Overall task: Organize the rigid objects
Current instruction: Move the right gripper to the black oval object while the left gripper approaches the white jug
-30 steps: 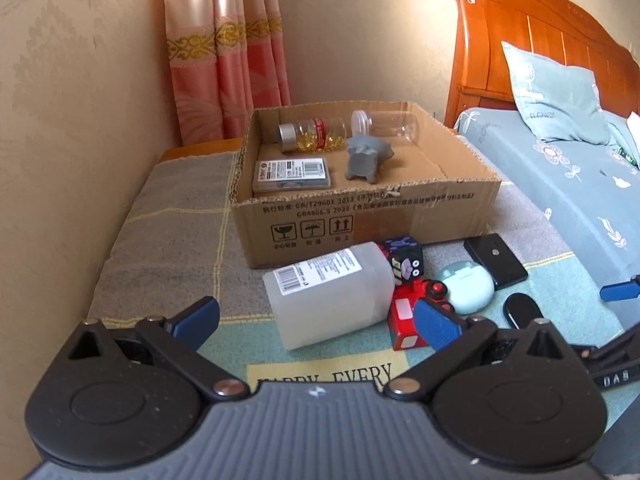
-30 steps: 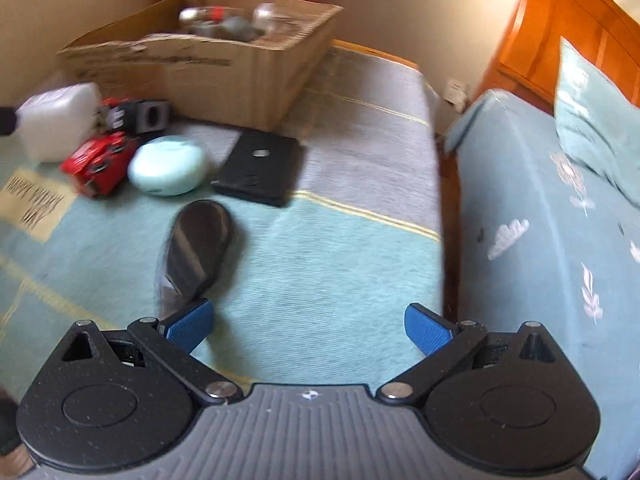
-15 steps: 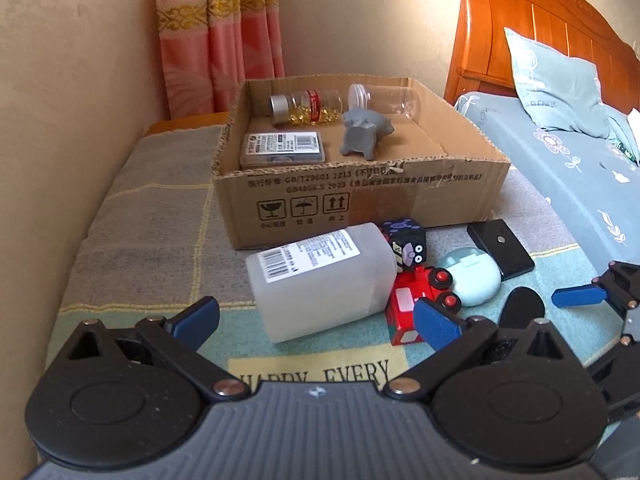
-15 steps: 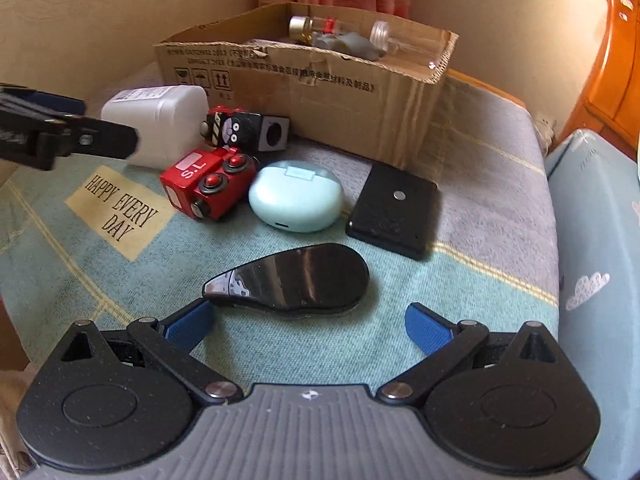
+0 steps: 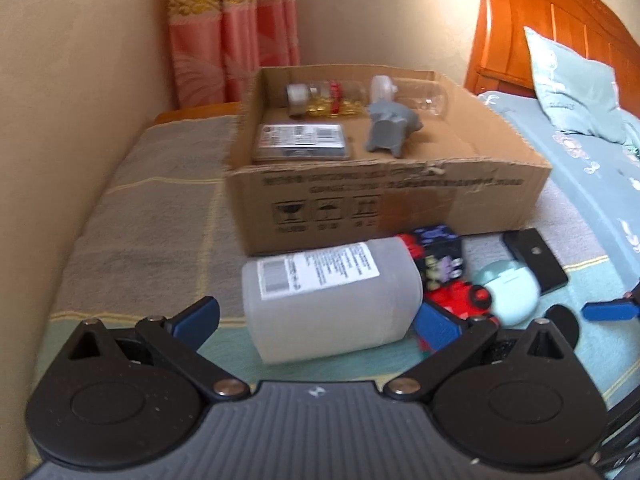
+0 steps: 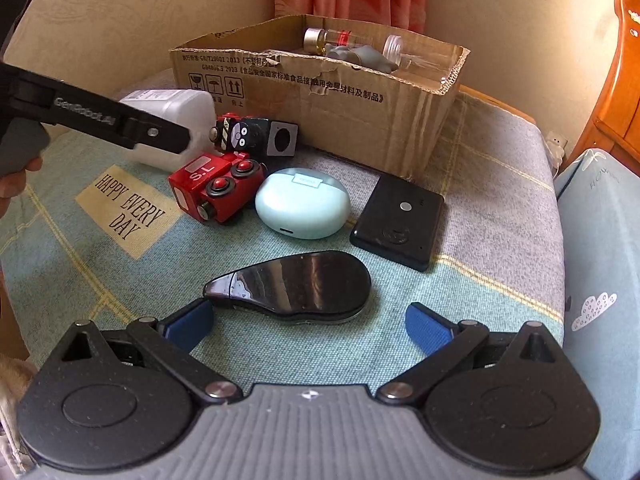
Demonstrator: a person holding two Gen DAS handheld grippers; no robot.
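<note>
Bottle [image 5: 332, 292], translucent plastic, on its side, prob light but slick: grip across flat sides w/ left gripper [image 5: 316, 316], jaws wide, empty; right gripper [image 6: 308, 326] likewise.

I'm in a home bedroom: a wooden headboard [image 5: 560, 28] and pillow [image 5: 576, 88] sit upper right over a floral sheet [image 5: 592, 168], with pink curtains [image 5: 232, 36] at upper centre.
</note>
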